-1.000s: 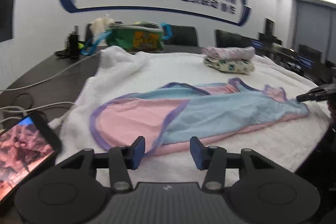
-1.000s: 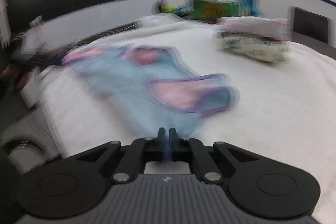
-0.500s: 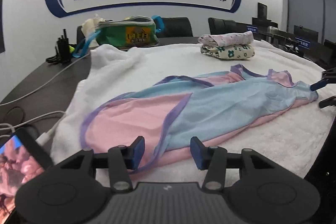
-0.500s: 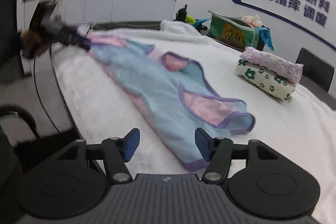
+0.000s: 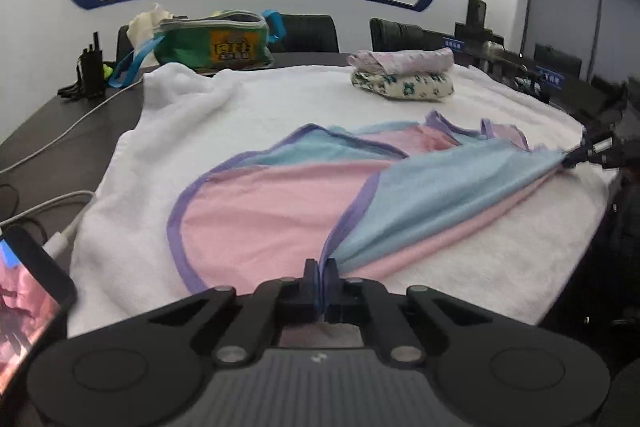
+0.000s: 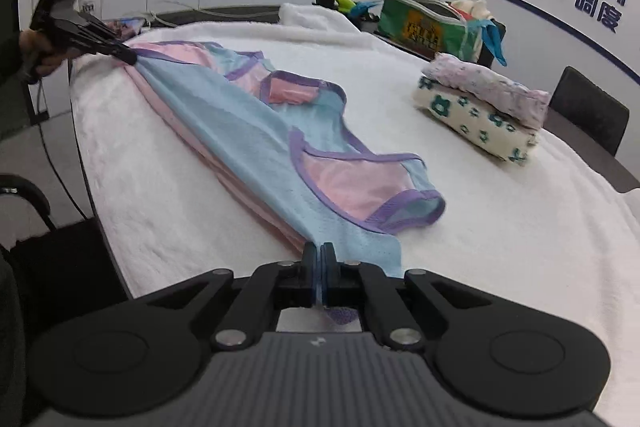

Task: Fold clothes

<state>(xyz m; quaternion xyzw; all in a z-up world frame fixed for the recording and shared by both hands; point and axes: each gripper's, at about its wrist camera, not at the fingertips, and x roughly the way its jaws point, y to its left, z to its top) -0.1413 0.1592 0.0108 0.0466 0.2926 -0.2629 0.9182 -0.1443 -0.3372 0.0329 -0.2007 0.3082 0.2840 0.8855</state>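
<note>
A pink and light-blue garment with purple trim (image 5: 304,195) lies stretched on a white towel (image 5: 248,107) over the table; it also shows in the right wrist view (image 6: 256,131). My left gripper (image 5: 321,267) is shut on the garment's near edge, where the purple trim meets the blue. My right gripper (image 6: 319,251) is shut on the opposite end of the garment. Each gripper shows in the other's view, the right one at the far right (image 5: 576,157) and the left one at the far left (image 6: 124,53). The cloth is pulled taut between them.
A stack of two folded garments (image 5: 404,75) sits at the towel's far side, also in the right wrist view (image 6: 484,107). A green bag (image 5: 212,45) and radios (image 5: 90,71) stand behind. A lit phone (image 5: 24,291) and cables (image 5: 44,203) lie left of the towel. Chairs line the table.
Both grippers, open half a second ago, have closed on opposite ends of the garment. The cloth between them has been pulled taut and bunched along the near edge.
</note>
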